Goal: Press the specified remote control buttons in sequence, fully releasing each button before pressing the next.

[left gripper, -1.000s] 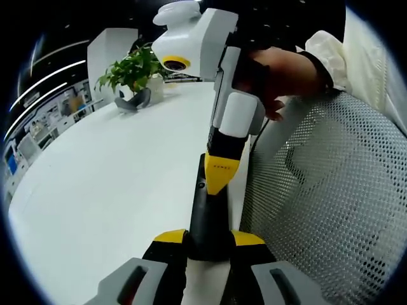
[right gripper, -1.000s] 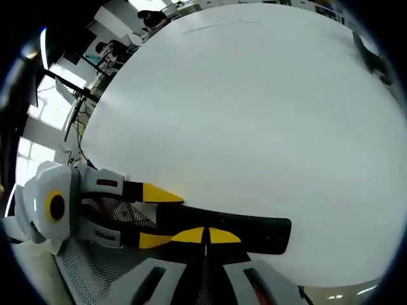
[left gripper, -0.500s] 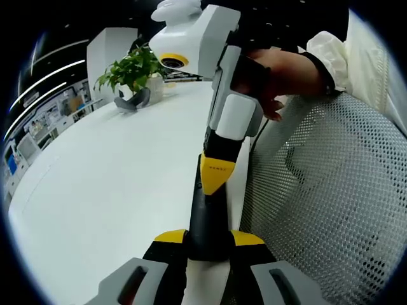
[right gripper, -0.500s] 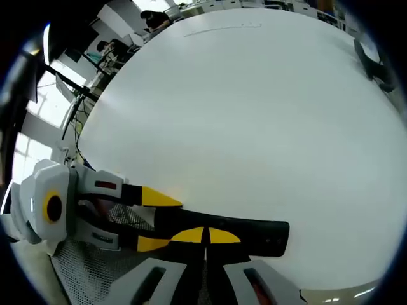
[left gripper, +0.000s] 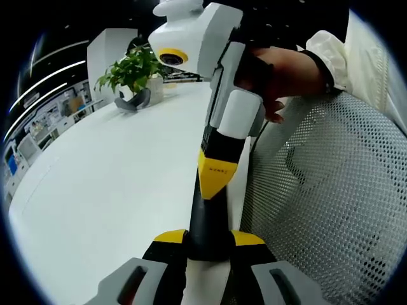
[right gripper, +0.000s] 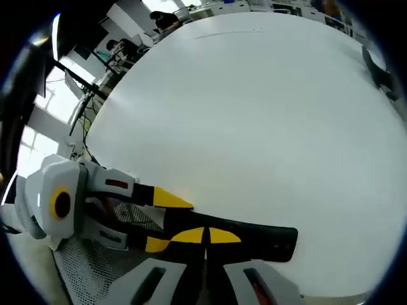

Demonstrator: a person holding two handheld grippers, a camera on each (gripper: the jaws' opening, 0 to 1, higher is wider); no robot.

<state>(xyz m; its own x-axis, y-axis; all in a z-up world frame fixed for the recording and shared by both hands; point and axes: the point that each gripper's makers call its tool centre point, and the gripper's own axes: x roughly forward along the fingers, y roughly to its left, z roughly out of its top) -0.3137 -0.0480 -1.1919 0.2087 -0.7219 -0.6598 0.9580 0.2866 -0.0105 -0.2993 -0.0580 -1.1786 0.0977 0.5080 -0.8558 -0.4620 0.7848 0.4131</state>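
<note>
**Remote clamped at table edge, right tip on its face**

Black remote control (left gripper: pixel 208 219) lies along the near edge of the white table (left gripper: pixel 108 190), one end sticking out over the tabletop, the other end clamped between the yellow-tipped jaws of the left gripper (left gripper: pixel 208 240), which is closed on its sides. In the right gripper view the remote (right gripper: pixel 254 235) runs across the table's near edge, with the left gripper (right gripper: pixel 162 219) holding its end from the left.

Right gripper (left gripper: pixel 215 180) comes down from above, held by a person's hand (left gripper: pixel 280 73); its yellow tips are together, no gap between them, tip resting on the remote's upper face. Actual button under it can't be made out.

White mesh chair back (left gripper: pixel 324 203) sits just beside the table edge. Potted plant (left gripper: pixel 135 71) stands at the far edge, a dark grey object (left gripper: pixel 132 101) next to it.
</note>
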